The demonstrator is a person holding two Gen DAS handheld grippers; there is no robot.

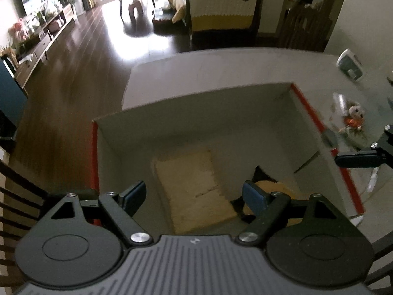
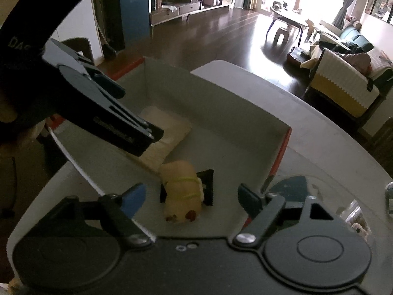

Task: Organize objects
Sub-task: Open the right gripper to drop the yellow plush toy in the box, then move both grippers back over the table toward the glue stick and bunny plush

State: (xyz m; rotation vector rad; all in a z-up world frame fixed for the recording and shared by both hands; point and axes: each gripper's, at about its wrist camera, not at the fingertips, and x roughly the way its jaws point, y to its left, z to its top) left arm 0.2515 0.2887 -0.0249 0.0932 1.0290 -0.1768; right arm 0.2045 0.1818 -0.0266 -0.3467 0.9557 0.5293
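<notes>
both grippers hung over the open cardboard box, empty: left gripper and right gripper had fingers apart. inside lay a yellow plush toy beside a beige mat. another plush toy lay on the table.

The box stands open-topped, its floor partly taken by a pad and plush toy.

The left gripper is held above an open cardboard box, its jaws spread wide with nothing between them. Directly ahead, on the box floor, a tan flat pad is seen; behind the right fingertip a yellowish toy is partly hidden. Far right, a small plush figure lies on the table outside the box.
</notes>
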